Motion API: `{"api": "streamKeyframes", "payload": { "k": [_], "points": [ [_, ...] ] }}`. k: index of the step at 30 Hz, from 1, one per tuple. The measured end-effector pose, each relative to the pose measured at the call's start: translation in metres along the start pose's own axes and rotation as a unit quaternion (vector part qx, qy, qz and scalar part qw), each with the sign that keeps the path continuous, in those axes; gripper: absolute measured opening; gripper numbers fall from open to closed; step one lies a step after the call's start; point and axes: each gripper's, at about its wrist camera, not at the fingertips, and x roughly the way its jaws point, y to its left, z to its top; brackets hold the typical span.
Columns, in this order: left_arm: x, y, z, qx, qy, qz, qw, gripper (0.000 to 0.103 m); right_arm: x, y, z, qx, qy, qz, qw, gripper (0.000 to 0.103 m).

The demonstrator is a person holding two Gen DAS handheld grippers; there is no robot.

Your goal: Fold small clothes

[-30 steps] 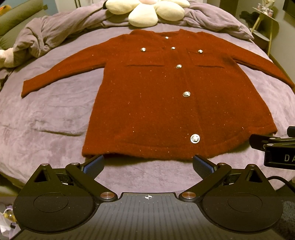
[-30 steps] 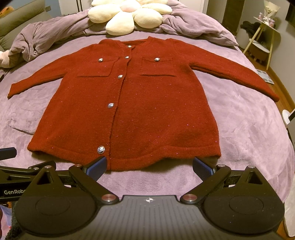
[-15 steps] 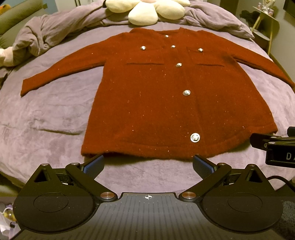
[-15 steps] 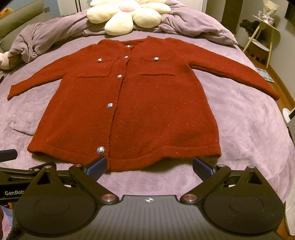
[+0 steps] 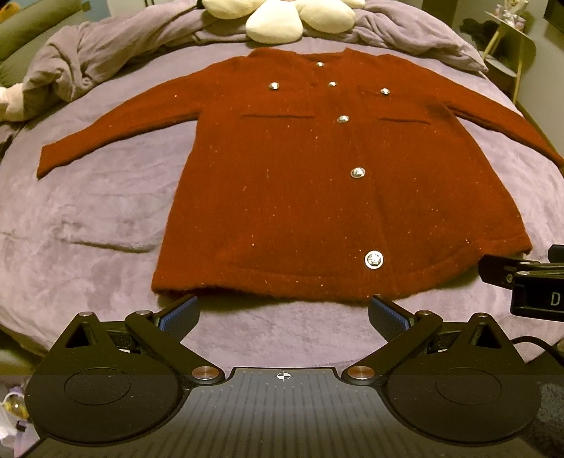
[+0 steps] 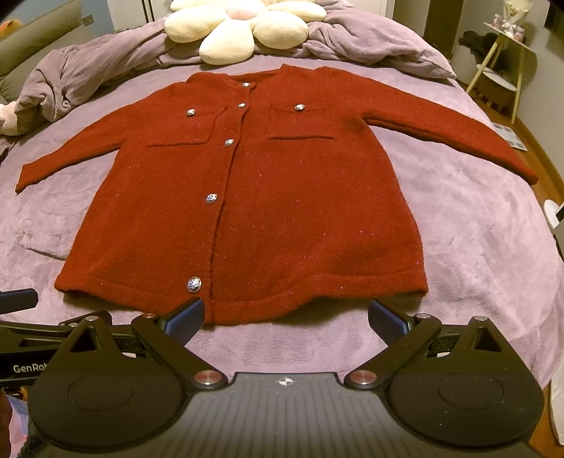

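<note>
Left wrist view: we see the red cardigan (image 5: 317,197) spread flat, front up and buttoned, on the purple bedspread (image 5: 88,218), collar at the far side and hem nearest us. Its left sleeve (image 5: 116,134) runs out toward the left edge, laid straight and well apart from the body, a layout that looks meant to give each fold a clean starting line. Our left gripper (image 5: 282,313) hovers just short of the hem, jaws spread wide and holding nothing, its left pad (image 5: 178,313) near the hem's left corner. At the right edge of this view a part of the right gripper's body shows beside the hem's right corner.

From the right wrist view, the right gripper (image 6: 285,317) also sits wide open and empty, facing the hem from button placket to right corner. The right sleeve (image 6: 454,137) reaches out toward the right side of the bed. A flower-shaped cushion (image 6: 243,31) and bunched duvet (image 6: 88,67) lie beyond the collar (clear of the working area).

We judge that no fold is made yet; both tools look lined up along the hem for a first grasp.
</note>
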Motion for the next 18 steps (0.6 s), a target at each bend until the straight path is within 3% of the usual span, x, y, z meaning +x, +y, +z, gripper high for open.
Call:
{"api": "streamKeyframes", "payload": {
  "k": [18],
  "points": [
    [0.012, 0.003, 0.0, -0.009, 0.018, -0.009, 0.9998, 0.103, 0.01, -0.008, -0.002, 0.018, 0.008, 0.018, 1.0, 0.099]
  ]
}}
